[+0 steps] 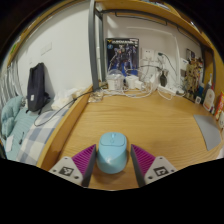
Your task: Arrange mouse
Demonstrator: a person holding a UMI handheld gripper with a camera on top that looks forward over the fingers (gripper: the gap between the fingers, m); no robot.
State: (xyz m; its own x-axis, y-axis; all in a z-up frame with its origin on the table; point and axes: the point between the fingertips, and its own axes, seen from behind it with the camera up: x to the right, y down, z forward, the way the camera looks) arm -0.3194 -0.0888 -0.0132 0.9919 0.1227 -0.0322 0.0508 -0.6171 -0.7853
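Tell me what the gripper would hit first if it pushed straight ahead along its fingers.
The light blue mouse. It sits on the wooden desk between the open gripper fingers, and its body lies directly in line. Beyond it the desk looks bare up to the clutter at the wall, though depth is hard to judge.

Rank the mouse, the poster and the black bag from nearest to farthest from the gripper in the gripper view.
1. Light blue mouse: between the jaws of the gripper, on the wooden desk.
2. Black bag: off to the left, against the wall.
3. Poster: straight ahead, at the desk's far end.
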